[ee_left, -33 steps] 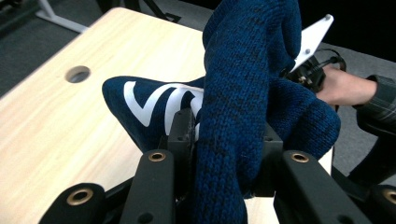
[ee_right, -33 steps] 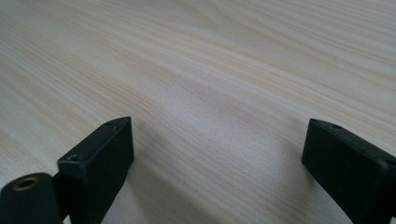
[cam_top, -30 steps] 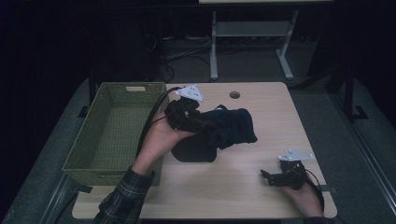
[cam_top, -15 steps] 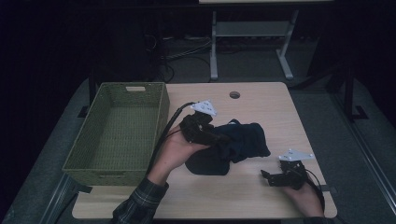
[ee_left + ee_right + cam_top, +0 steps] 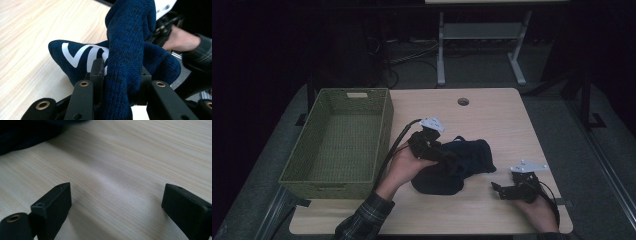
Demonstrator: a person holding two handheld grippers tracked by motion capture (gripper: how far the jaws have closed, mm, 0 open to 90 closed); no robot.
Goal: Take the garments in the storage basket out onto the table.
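The left gripper (image 5: 447, 154) has carried the knit (image 5: 462, 162) away from the basket (image 5: 337, 140) toward mid-table, jaws clamped on a fold (image 5: 125, 75); likely repositioning, not binning; the right gripper (image 5: 117, 202) idles near the front edge, jaws spread wide

Light wood table (image 5: 492, 115) is sitting on grey floor, round cable hole (image 5: 463, 101) near its far edge. Green woven basket (image 5: 339, 140) is occupying the left side, overhanging the left edge. Dark blue knit garment (image 5: 457, 165) with white markings is lying mid-table, right of the basket. Right tool (image 5: 507, 190) is resting near the front-right corner.
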